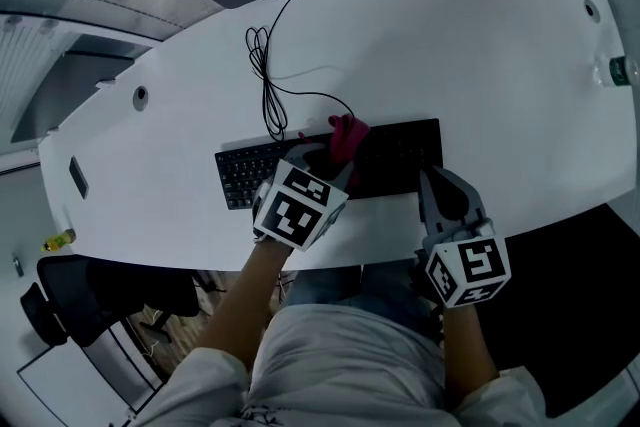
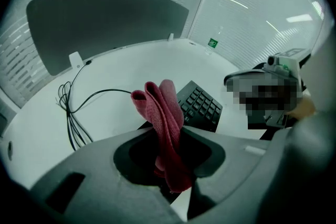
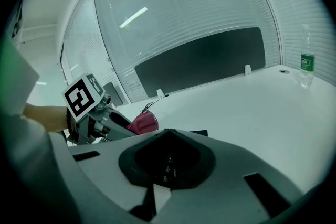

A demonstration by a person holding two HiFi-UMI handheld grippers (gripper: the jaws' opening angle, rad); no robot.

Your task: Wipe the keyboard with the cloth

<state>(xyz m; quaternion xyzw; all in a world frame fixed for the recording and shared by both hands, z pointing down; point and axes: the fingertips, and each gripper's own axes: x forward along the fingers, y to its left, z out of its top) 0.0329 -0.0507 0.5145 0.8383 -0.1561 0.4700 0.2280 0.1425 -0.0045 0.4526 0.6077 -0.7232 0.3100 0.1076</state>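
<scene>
The black keyboard (image 1: 390,155) lies on the white table (image 1: 450,45), near its front edge. My left gripper (image 1: 338,155) is shut on a red cloth (image 1: 347,137), which hangs over the keyboard's middle. In the left gripper view the folded cloth (image 2: 165,113) sticks up from between the jaws of the left gripper (image 2: 167,136), and the keyboard's right end (image 2: 202,107) shows just past it. My right gripper (image 1: 432,179) is at the keyboard's right front corner, shut and empty. The right gripper view shows its closed jaw tips (image 3: 167,132), with the cloth (image 3: 143,122) to their left.
The keyboard's black cable (image 1: 268,85) coils on the table behind it and runs to the far edge. A clear bottle with a green label (image 3: 307,63) stands at the table's right end. A black office chair (image 1: 60,300) is off the table's left front.
</scene>
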